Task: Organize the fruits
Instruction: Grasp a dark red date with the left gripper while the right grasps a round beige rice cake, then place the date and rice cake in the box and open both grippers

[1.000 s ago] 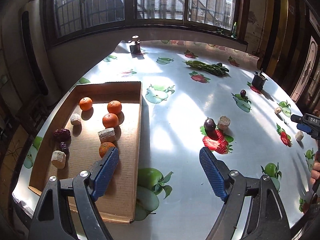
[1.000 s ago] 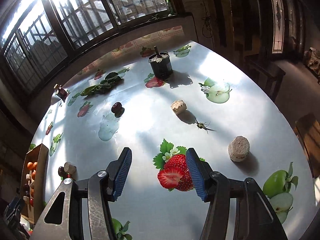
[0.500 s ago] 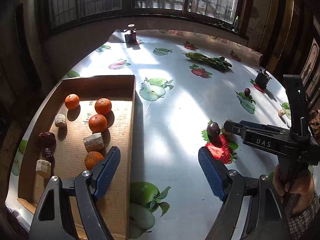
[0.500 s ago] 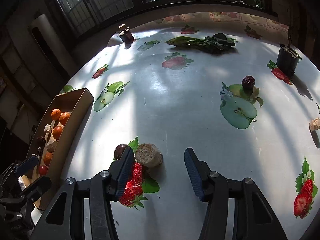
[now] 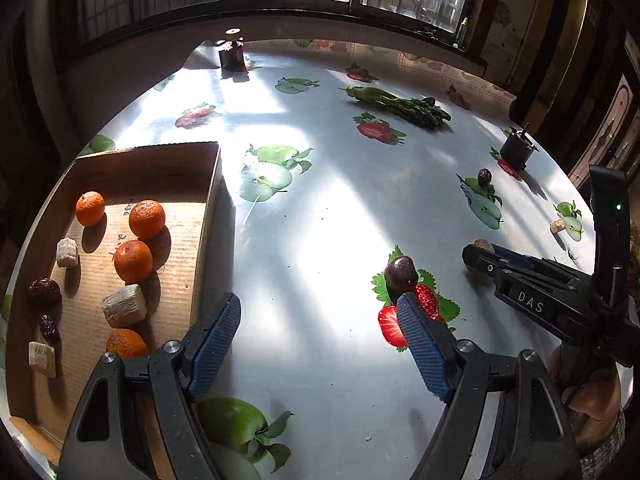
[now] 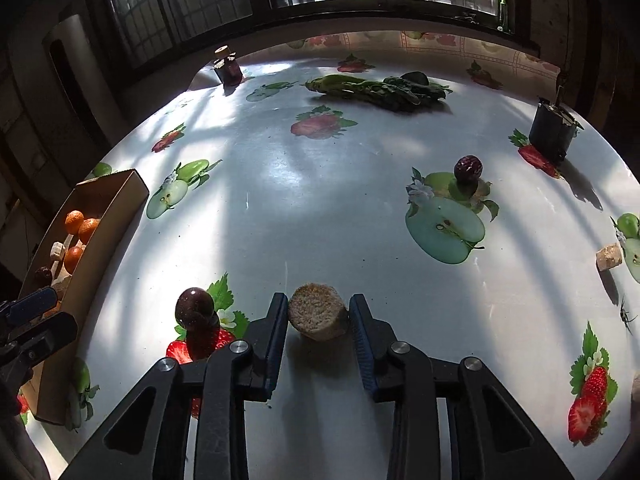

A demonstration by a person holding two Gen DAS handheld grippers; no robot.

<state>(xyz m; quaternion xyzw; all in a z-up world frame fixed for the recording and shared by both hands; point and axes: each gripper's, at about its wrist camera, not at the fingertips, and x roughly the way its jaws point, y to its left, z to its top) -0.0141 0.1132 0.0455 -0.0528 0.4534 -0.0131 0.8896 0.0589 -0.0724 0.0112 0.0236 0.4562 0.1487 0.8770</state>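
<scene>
In the right wrist view my right gripper [image 6: 318,301] is shut on a beige round chunk [image 6: 317,316] that rests on the table; both blue pads press its sides. Just left of it a dark round fruit [image 6: 195,305] sits on a printed strawberry. My left gripper [image 5: 316,304] hangs open over bare tablecloth, holding nothing, with the same dark fruit [image 5: 401,273] just beyond its right fingertip. To its left a cardboard box [image 5: 208,200] holds several oranges [image 5: 147,219], beige chunks [image 5: 124,306] and dark dates [image 5: 44,292]. The right gripper [image 5: 476,256] shows at right in the left wrist view.
A bundle of greens [image 6: 376,88], a dark jar [image 6: 229,68] and a black cup [image 6: 554,130] stand toward the far edge. A dark date [image 6: 468,168] and another beige chunk [image 6: 609,256] lie at the right. A person's hand [image 5: 588,392] holds the right gripper.
The right gripper swung over to the beige chunk and closed on it. The left gripper drifted right, away from the box, still open.
</scene>
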